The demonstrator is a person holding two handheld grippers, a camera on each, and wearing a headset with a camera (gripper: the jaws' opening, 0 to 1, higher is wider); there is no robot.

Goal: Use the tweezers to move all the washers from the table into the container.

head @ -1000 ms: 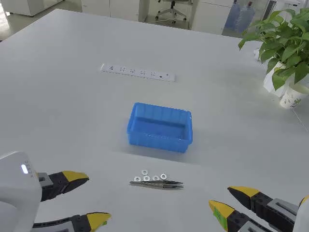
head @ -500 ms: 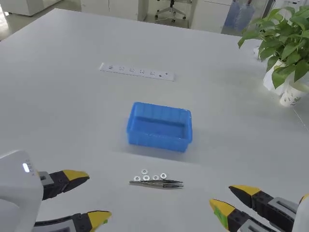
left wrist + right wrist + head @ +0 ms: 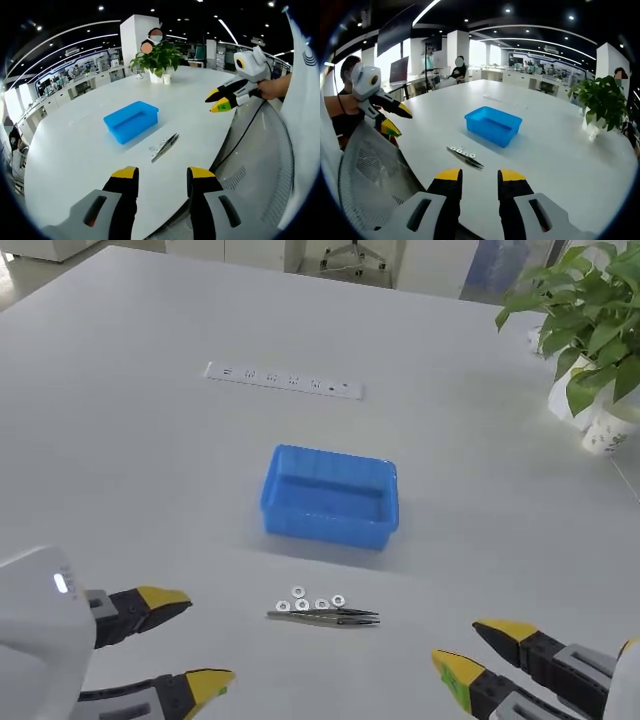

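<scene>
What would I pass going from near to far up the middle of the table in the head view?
tweezers → washers → blue container → power strip

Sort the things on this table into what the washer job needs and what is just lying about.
For the job: tweezers, washers, blue container.
Lying about: power strip, potted plant, paper cup.
</scene>
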